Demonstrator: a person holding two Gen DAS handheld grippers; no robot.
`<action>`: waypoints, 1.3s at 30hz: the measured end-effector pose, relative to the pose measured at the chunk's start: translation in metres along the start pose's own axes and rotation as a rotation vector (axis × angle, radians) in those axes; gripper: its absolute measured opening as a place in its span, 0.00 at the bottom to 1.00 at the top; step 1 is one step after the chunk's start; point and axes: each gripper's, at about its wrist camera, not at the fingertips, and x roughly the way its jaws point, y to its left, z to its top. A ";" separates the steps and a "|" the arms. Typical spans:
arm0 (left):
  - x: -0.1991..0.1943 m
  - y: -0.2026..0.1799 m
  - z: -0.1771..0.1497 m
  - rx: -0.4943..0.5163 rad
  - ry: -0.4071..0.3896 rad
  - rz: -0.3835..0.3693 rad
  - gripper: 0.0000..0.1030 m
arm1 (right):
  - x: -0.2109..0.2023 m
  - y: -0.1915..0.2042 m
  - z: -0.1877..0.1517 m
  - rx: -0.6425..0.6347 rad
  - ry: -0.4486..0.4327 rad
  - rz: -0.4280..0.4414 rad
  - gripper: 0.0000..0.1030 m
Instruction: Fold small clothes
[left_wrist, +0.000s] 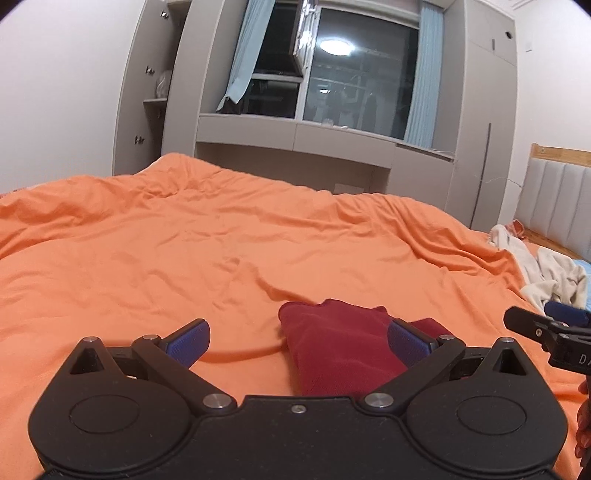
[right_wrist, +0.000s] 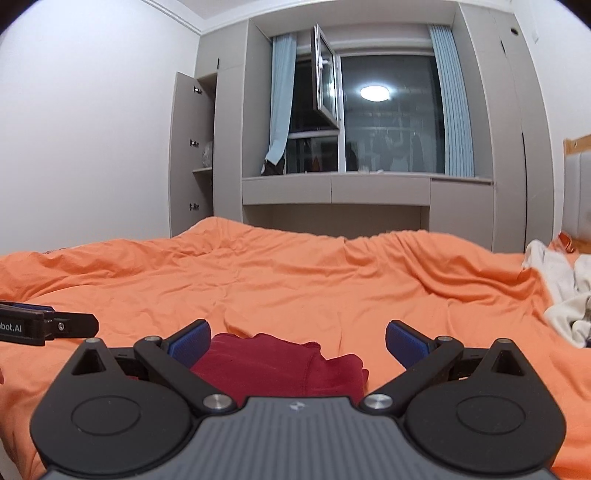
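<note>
A small dark red garment (left_wrist: 340, 347) lies folded in a compact bundle on the orange bedspread (left_wrist: 184, 251), just ahead of both grippers. My left gripper (left_wrist: 297, 343) is open and empty, its right blue pad beside the garment's right edge. My right gripper (right_wrist: 297, 343) is open and empty above the same garment (right_wrist: 273, 365), which lies toward its left finger. The right gripper shows at the right edge of the left wrist view (left_wrist: 546, 328); the left gripper shows at the left edge of the right wrist view (right_wrist: 44, 323).
A pile of cream and white clothes (left_wrist: 543, 273) lies at the right of the bed near the padded headboard (left_wrist: 557, 199); it also shows in the right wrist view (right_wrist: 561, 291). Grey cabinets and a dark window (right_wrist: 369, 122) stand beyond the bed.
</note>
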 end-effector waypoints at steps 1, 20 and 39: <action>-0.006 -0.002 -0.003 0.009 -0.007 -0.003 0.99 | -0.006 0.002 -0.001 -0.002 -0.006 -0.004 1.00; -0.082 -0.016 -0.068 0.094 -0.079 -0.043 0.99 | -0.098 0.021 -0.048 -0.005 -0.031 -0.085 1.00; -0.101 -0.008 -0.088 0.083 -0.069 -0.026 0.99 | -0.118 0.018 -0.063 0.013 -0.008 -0.119 1.00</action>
